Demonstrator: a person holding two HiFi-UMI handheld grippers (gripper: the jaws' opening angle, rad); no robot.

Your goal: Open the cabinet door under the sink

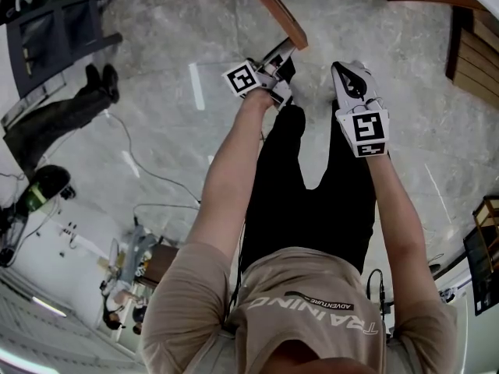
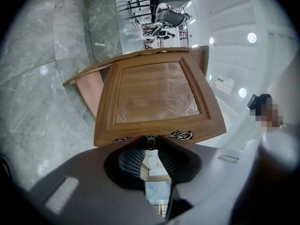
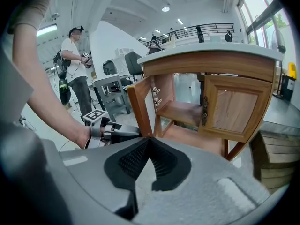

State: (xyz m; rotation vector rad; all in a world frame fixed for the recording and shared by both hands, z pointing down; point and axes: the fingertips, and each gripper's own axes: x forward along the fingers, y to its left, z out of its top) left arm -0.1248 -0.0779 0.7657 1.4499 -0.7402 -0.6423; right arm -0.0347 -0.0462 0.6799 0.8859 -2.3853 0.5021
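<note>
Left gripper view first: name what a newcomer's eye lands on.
The wooden cabinet door, swung wide open, fills the left gripper view, its ornate knob pinched in the left gripper. In the right gripper view the cabinet shows its inner shelf.

Grey veined stone floor (image 1: pixel 156 45), thin cable (image 1: pixel 134 160) trailing at left, wooden cabinet (image 3: pixel 206 102) standing on legs, slatted wood (image 1: pixel 475 61) upper right
</note>
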